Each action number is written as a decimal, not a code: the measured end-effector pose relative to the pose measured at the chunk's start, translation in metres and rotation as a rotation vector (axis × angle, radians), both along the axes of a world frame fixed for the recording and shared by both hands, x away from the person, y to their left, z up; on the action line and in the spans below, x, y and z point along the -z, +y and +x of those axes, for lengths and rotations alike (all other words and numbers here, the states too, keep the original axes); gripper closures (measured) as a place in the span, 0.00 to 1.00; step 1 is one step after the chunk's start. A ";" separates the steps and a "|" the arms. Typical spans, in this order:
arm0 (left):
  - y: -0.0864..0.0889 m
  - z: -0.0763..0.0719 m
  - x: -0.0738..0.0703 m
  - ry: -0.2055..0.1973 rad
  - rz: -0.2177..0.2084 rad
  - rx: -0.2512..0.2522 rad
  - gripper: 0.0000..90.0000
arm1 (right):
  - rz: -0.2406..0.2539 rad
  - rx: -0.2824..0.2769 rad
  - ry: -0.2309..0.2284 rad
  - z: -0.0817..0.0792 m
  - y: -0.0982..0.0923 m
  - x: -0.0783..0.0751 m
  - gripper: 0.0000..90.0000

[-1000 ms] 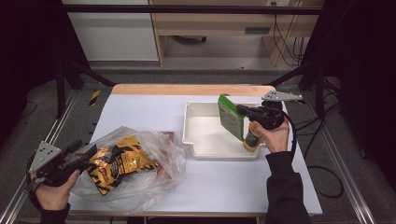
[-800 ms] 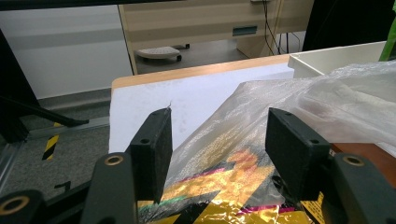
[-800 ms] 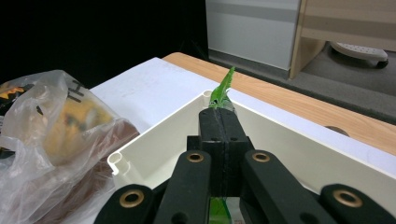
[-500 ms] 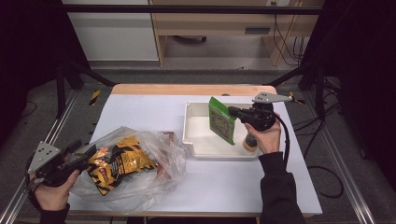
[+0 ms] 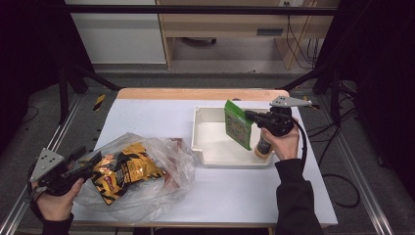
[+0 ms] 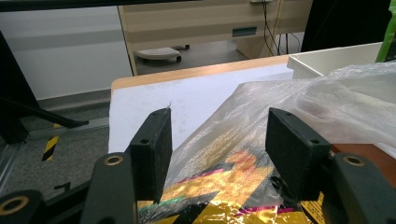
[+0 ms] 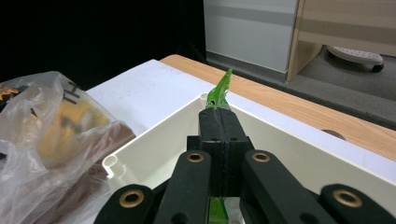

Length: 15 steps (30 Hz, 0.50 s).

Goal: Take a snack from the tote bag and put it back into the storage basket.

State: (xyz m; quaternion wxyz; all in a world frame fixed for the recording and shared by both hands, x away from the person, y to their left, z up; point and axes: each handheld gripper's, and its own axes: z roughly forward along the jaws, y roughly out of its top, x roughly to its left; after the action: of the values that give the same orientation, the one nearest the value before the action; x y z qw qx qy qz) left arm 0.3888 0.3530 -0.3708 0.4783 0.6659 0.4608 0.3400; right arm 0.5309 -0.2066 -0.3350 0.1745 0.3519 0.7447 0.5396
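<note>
1. The right gripper (image 5: 248,116) holds a green packet (image 5: 238,124) above the white tray (image 5: 205,147); its jaws are pressed together on the packet's upper edge. In the right gripper view, only a green tip (image 7: 219,91) rises past the jaws, and a sliver shows below them; the rest of the packet is covered by the gripper body.
2. The packet hangs over the right half of the tray, clear of the tray floor. Its face carries a round printed design; any lettering on it is too small to read.
3. A tan cylindrical part below the right hand (image 5: 284,142), at the tray's right wall, is partly covered by the hand; what it is cannot be told.
4. The left gripper (image 5: 90,159) rests at the left end of a clear plastic bag (image 5: 166,161), which lies left of the tray. Its jaws are spread, with bag film and a yellow-and-black snack pack (image 5: 122,171) between them (image 6: 219,186); whether the pads press the film cannot be told.
5. The snack pack's print is blurred by the film and unreadable. A brown item (image 5: 173,147) inside the bag, on the tray side, is mostly hidden.
</note>
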 end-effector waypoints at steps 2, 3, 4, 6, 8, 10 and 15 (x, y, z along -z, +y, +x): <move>0.000 0.000 0.000 0.000 0.002 -0.001 0.45 | 0.002 0.008 0.004 0.003 -0.004 -0.001 1.00; 0.000 0.000 0.000 0.001 0.003 -0.003 0.45 | 0.003 0.012 0.005 0.006 -0.006 -0.001 1.00; 0.000 0.000 0.000 0.002 0.007 -0.007 0.45 | 0.004 0.015 0.006 0.008 -0.009 -0.001 1.00; 0.000 0.001 0.001 0.002 0.008 -0.006 0.45 | 0.015 0.023 0.008 0.014 -0.013 0.000 1.00; 0.000 0.001 0.001 0.004 0.007 -0.007 0.45 | 0.026 0.027 0.009 0.019 -0.016 0.001 1.00; 0.000 0.002 0.002 0.008 0.008 -0.009 0.45 | 0.031 0.034 0.012 0.023 -0.020 0.003 1.00; -0.002 0.002 0.002 0.007 0.010 -0.006 0.45 | 0.039 0.049 0.011 0.030 -0.026 0.010 1.00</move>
State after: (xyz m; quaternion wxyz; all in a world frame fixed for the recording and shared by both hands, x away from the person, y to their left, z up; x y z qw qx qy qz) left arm 0.3909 0.3515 -0.3732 0.4720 0.6682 0.4629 0.3414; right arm 0.5604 -0.2321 -0.3447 0.1769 0.3764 0.7261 0.5475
